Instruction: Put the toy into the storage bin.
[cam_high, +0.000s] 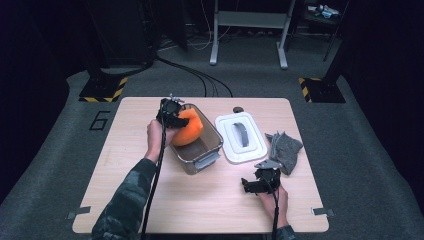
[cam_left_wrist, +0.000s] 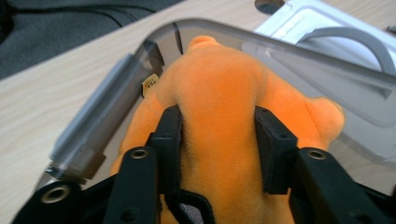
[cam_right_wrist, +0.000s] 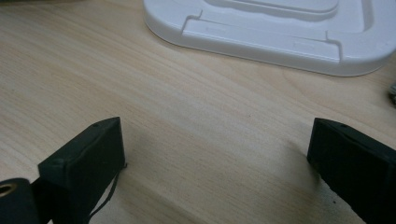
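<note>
Wooden table (cam_high: 150, 200) bears a clear bin (cam_high: 210, 144) where the left gripper (cam_left_wrist: 219, 135), jaws part-open, pinches the orange plush (cam_left_wrist: 219, 93).

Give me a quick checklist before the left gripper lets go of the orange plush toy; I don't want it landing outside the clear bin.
1. Orange plush toy over the clear bin: ok.
2. Left gripper jaws on the toy: ok, pads press its sides.
3. Toy fully inside the bin: not ok, it bulges above the rim.
4. White lid off, beside the bin: ok.
5. Right gripper clear, open over the table: ok.
6. Bin bottom free: cannot tell.
</note>
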